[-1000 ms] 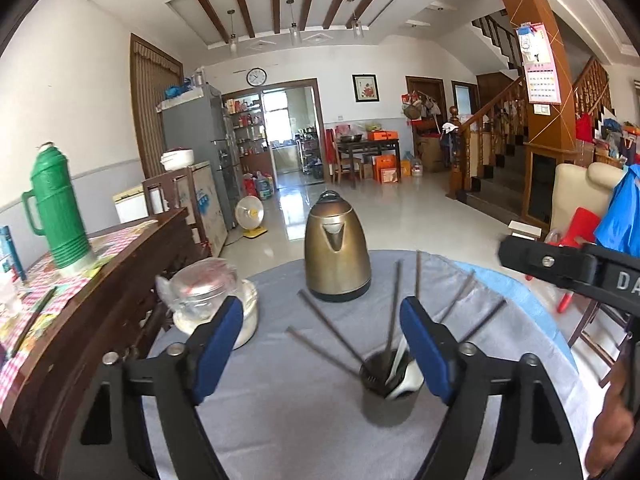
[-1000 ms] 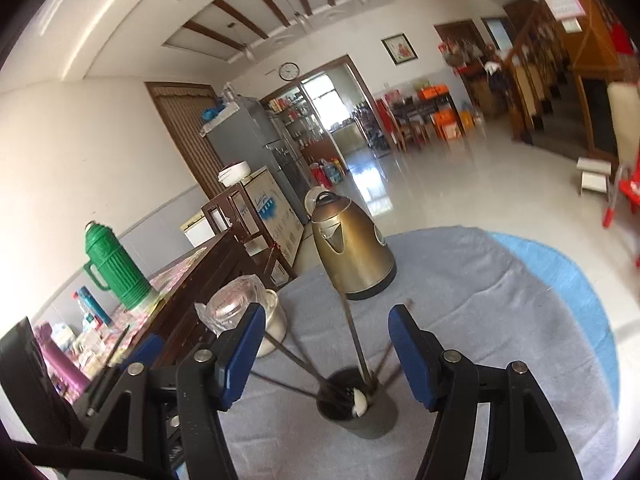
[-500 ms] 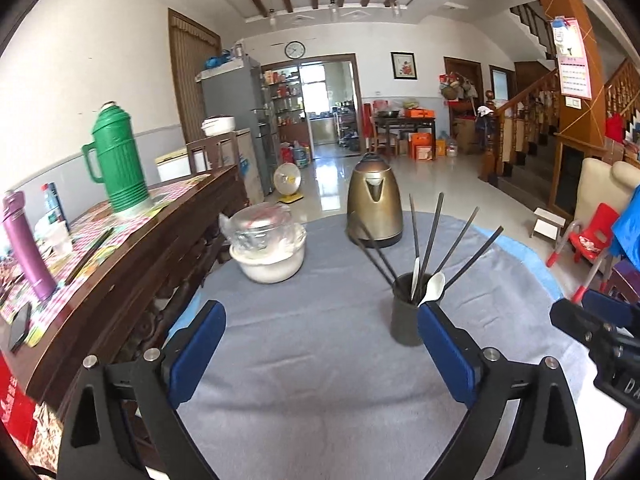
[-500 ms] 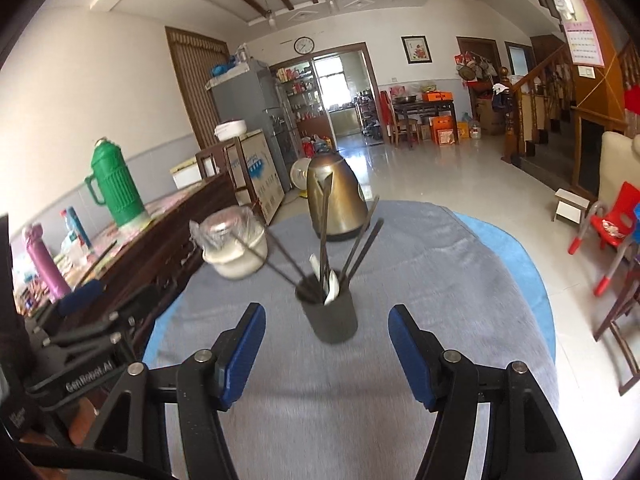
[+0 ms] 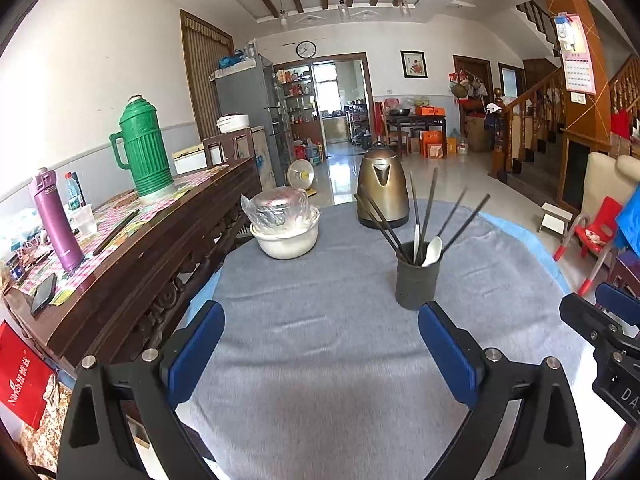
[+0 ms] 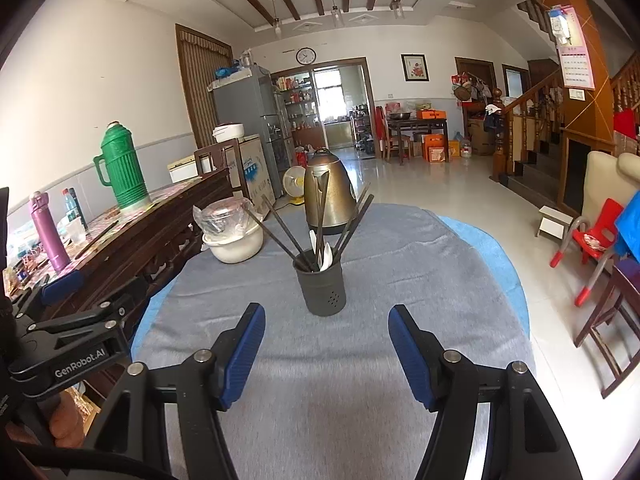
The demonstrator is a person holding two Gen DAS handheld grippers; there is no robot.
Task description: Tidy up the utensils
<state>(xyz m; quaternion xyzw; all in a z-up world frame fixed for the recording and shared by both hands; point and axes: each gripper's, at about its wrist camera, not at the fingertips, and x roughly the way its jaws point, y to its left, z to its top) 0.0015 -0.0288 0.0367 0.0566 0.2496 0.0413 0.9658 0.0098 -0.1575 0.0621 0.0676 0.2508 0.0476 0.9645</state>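
Observation:
A dark grey utensil holder [image 5: 418, 280] stands upright on the grey tablecloth [image 5: 320, 360]. Several dark chopsticks [image 5: 430, 204] and white spoons [image 5: 434, 250] stick out of it. My left gripper [image 5: 320, 320] is open and empty, low over the cloth, with the holder just beyond its right finger. My right gripper [image 6: 326, 320] is open and empty too. In the right wrist view the holder [image 6: 322, 290] sits straight ahead, a little past the fingertips. Each gripper shows at the edge of the other's view: the right gripper [image 5: 600, 312] and the left gripper [image 6: 80, 320].
A bronze kettle [image 5: 382, 190] stands behind the holder, and a white bowl under plastic wrap [image 5: 286, 228] sits at the left of the table. A wooden sideboard [image 5: 160, 248] along the left carries a green thermos [image 5: 144, 152] and a purple flask [image 5: 58, 224]. Red chairs [image 5: 596, 228] stand at the right.
Both grippers have drawn back from the holder, which now looks smaller and farther off. The left jaws have spread wider. The utensils stay in the holder.

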